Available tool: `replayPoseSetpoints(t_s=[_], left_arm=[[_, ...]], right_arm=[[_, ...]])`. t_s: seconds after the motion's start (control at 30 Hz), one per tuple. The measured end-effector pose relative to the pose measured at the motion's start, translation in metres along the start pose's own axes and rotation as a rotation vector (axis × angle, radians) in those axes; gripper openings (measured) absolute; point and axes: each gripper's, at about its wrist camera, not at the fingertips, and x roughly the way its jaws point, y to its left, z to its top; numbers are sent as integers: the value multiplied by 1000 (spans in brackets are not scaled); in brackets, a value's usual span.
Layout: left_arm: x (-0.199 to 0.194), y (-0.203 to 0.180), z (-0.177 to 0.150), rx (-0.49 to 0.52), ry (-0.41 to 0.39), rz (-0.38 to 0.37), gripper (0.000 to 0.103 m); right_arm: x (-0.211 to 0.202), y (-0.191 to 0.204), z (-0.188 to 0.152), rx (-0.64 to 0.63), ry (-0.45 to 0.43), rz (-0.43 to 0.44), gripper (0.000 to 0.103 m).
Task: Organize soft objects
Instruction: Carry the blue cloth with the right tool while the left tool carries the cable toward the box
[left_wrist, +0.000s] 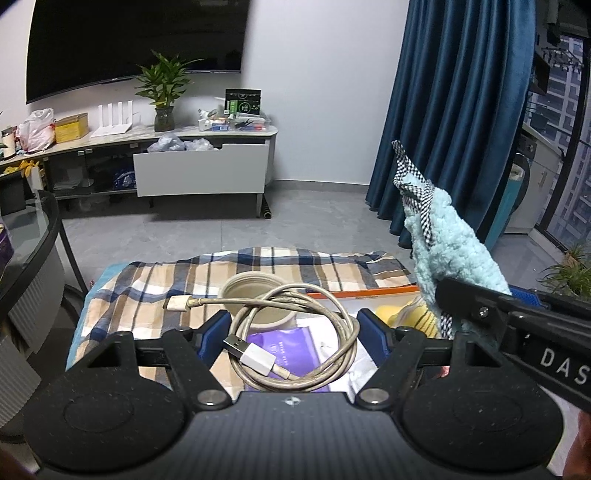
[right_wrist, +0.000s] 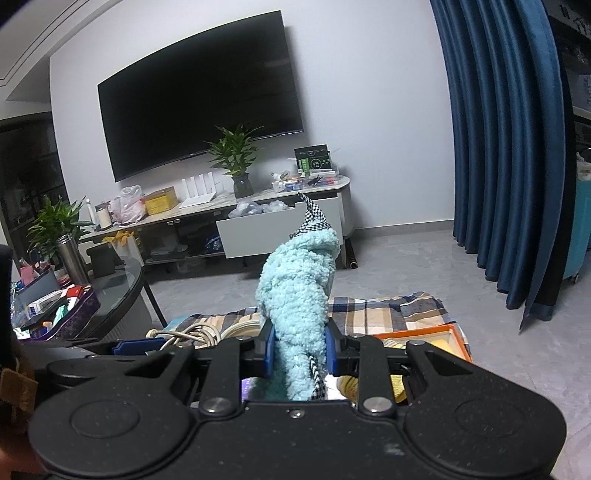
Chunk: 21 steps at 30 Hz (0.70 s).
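Between the right gripper's clamped jaws, fluffy cloth; left gripper pinches cable

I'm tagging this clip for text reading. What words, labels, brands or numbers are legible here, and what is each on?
"DAS": white letters on the black body of the right gripper, cut off at the picture's edge in the left wrist view.
Purple packet under the coiled USB cable: pale print, too small to read.
Green-and-black box on the TV cabinet: print too blurred to read.
Yellow box: label unreadable.

Orange box partly behind fluffy cloth.
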Motion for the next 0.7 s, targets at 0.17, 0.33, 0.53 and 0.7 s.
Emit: replayPoseSetpoints(t_s=[0.17, 0.33, 0.53, 0.7], left_arm=[[2, -8, 0, 14, -5, -16, 75], [5, -14, -1, 24, 1, -30, 75], [9, -20, -1, 37, 5, -40, 75], [11, -26, -1, 47, 7, -48, 75]], right_arm=[[-2, -8, 1, 5, -3, -17, 32], [-2, -14, 3, 13, -4, -32, 32], [-5, -23, 3, 23, -8, -47, 32], [-8, -32, 1, 33, -8, -62, 32]])
